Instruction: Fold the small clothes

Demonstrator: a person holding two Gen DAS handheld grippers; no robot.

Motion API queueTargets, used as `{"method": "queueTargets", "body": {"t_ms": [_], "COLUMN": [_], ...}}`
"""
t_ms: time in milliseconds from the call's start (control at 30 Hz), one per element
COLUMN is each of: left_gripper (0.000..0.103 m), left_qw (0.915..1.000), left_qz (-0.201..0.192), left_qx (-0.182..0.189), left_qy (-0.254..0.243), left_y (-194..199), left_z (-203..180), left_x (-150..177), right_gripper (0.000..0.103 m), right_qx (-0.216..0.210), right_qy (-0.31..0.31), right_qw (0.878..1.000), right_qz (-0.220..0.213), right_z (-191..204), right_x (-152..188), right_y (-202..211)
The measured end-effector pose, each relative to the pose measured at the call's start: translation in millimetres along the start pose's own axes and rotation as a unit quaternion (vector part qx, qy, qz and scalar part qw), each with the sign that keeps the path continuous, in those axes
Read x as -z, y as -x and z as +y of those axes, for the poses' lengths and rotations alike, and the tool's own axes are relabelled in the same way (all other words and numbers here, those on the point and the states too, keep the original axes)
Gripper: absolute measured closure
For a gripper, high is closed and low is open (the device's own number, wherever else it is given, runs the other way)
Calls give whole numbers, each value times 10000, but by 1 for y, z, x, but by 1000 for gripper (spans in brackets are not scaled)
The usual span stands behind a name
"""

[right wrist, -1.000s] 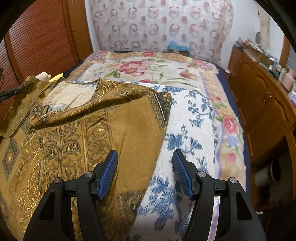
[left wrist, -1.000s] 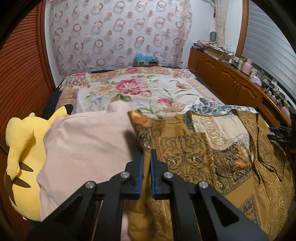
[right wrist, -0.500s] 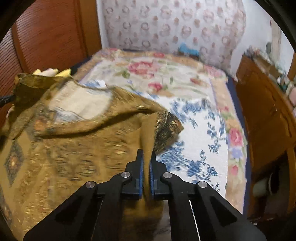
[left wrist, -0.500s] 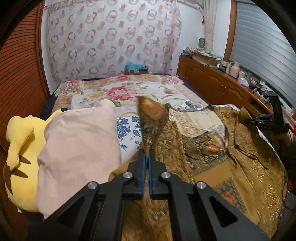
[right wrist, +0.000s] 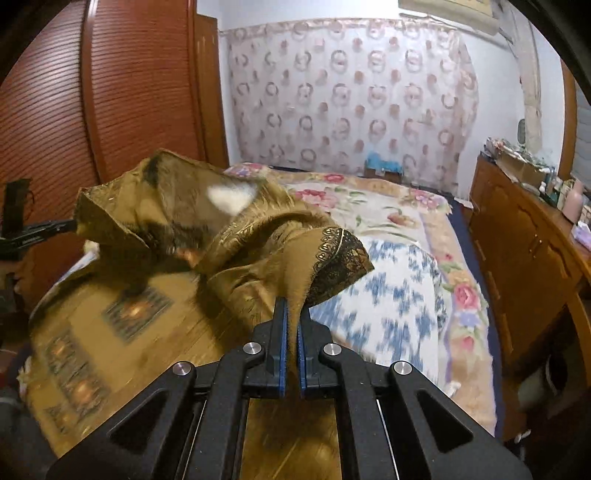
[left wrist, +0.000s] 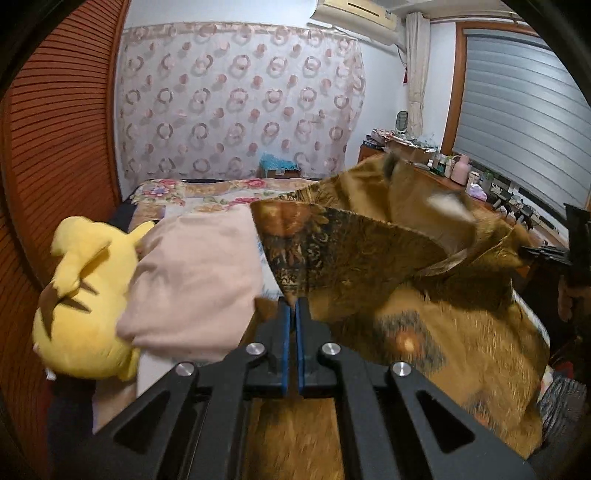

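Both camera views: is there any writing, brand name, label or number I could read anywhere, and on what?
None can be read.
Air conditioner: no legible brand or marking.
Bottles and boxes on the wooden sideboard: any labels are too small and blurred.
Brown patterned garment, held by the left gripper and right gripper: ornament only, no letters.
Yellow plush toy: no tag text visible.
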State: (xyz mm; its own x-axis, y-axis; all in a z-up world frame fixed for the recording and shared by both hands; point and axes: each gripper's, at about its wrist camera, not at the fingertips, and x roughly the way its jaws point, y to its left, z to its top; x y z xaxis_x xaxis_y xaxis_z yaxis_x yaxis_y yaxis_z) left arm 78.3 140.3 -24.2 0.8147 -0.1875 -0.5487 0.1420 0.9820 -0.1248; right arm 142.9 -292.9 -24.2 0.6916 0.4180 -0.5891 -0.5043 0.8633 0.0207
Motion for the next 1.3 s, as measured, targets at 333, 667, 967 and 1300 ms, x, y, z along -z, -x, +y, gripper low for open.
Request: {"method": "queueTargets", "body": {"t_ms": [333,667,967,1300], "left_gripper": [103,103,75,51], "left_qw": [9988,9980,9987,9968], "left_qz": [133,60,257,712], "left_qx": [-281,-411,-298,-287], "left_qy": [377,467,336,203], "left_y": [31,56,31,-7], "left_z": [26,28,21,25], "left_x": [67,68,50,38], "right_gripper": [101,101,72,30], "right_qx": [23,-17,412,849], "right_qy": [-143,-198,-30,-257], "right_qw": [9993,9978,9970,9958], "right_qz": [343,626,653,241], "right_z": [20,20,13,-15], "right_x": [69,99,103,73], "right_y": [27,44,56,62]}}
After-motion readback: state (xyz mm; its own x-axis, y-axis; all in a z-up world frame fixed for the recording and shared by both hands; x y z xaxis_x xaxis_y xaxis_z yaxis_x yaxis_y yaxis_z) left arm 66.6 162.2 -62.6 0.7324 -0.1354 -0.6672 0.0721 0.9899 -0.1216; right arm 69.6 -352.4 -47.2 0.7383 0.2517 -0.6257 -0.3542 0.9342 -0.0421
